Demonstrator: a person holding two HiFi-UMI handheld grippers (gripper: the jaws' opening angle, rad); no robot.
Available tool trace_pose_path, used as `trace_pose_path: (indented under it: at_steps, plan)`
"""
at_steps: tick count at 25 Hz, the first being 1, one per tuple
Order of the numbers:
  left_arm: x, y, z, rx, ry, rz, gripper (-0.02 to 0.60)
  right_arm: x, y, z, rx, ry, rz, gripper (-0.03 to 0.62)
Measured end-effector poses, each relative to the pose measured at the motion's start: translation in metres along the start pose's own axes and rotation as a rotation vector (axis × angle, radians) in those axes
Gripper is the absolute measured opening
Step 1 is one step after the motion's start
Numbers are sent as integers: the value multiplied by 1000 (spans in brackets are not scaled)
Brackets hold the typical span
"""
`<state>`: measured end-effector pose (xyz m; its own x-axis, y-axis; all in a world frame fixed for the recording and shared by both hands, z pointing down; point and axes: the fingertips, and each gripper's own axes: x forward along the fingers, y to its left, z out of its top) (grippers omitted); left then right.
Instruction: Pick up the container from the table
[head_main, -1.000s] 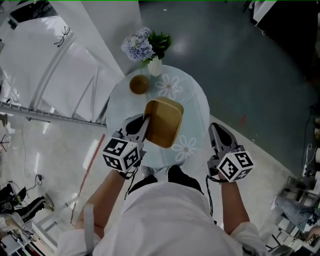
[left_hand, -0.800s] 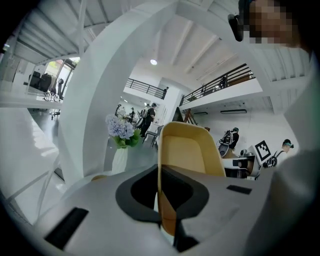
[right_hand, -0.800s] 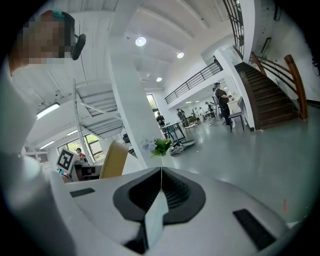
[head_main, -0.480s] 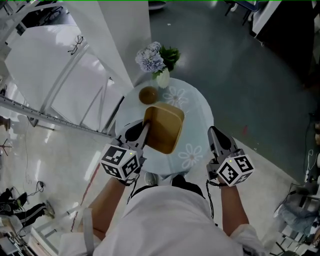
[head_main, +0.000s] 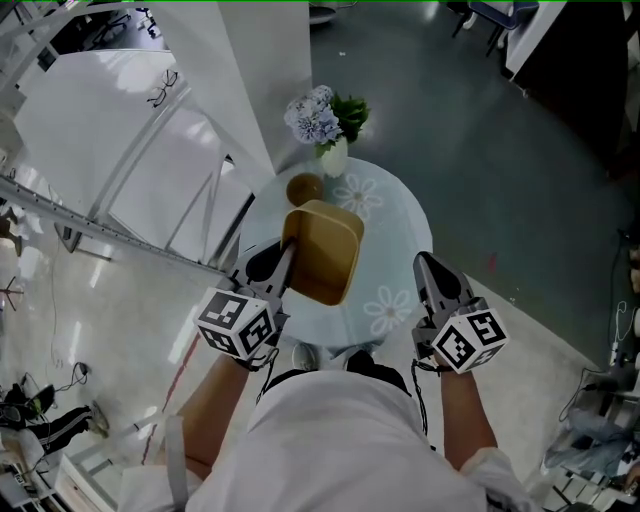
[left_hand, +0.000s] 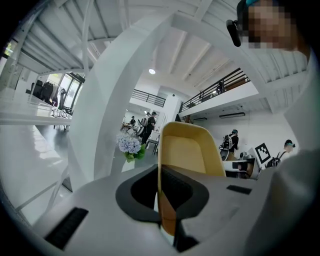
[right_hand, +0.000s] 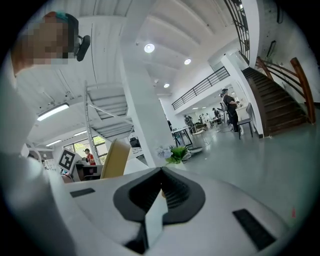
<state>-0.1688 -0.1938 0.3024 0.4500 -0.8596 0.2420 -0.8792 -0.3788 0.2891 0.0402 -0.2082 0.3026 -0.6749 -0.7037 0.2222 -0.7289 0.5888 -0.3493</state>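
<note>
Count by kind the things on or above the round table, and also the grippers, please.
Container: 1
Bowl: 1
Vase of flowers: 1
Grippers: 2 (left gripper, right gripper)
Total: 5

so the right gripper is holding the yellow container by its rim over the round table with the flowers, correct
No, it is the left gripper that is shut on the rim of the yellow container, as the left gripper view shows. The right gripper is shut on nothing. The container does hang over the round table with the flowers.
</note>
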Motion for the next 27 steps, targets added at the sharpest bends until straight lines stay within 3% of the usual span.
trace_pose_path:
  at_steps: [27]
  plan:
    - [-23,-9,-24,-30,13,33,23,-10,19,-13,-21,29,40,21]
